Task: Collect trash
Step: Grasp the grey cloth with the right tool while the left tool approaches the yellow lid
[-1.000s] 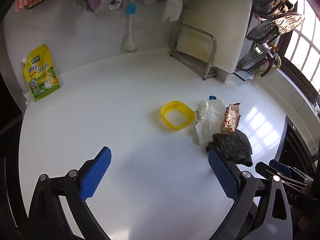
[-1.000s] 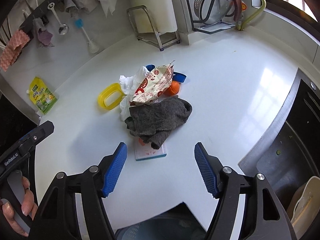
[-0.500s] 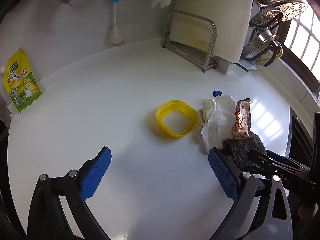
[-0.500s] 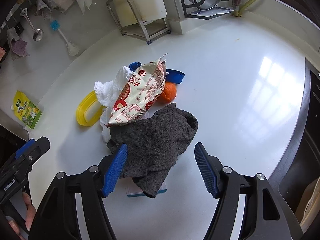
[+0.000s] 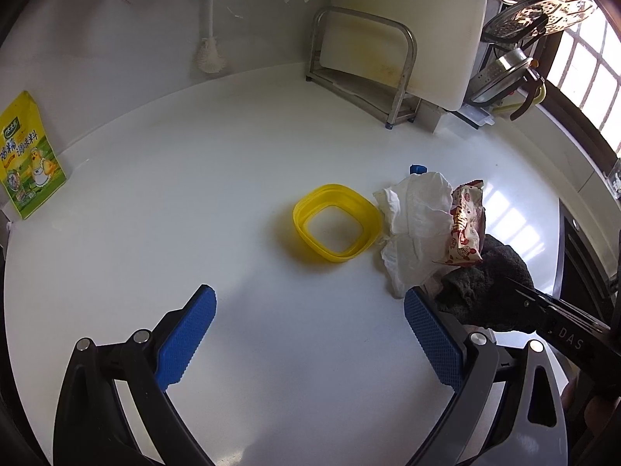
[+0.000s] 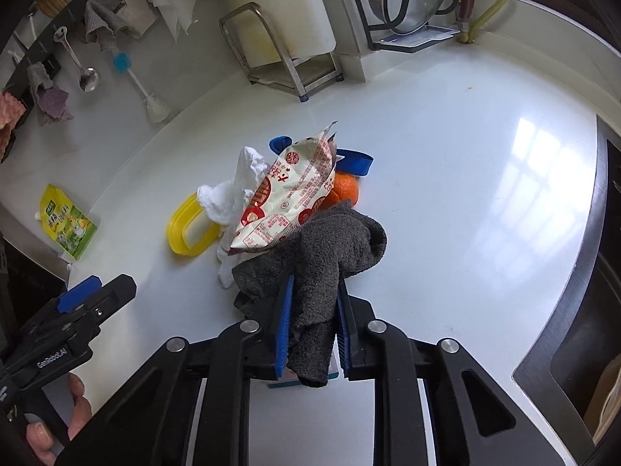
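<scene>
At lower centre, the right claw [image 6: 310, 322] has just clenched on the grey cloth [image 6: 322, 256] atop the trash pile on the table [image 6: 446, 194]; pickup begins, while the left claw [image 5: 308, 339] hangs released.

Bright window daylight glares off counter [image 6: 485, 178]; edges warp.

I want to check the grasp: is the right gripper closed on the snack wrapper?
No, the right gripper is shut on the grey cloth; the snack wrapper lies beyond it.
</scene>
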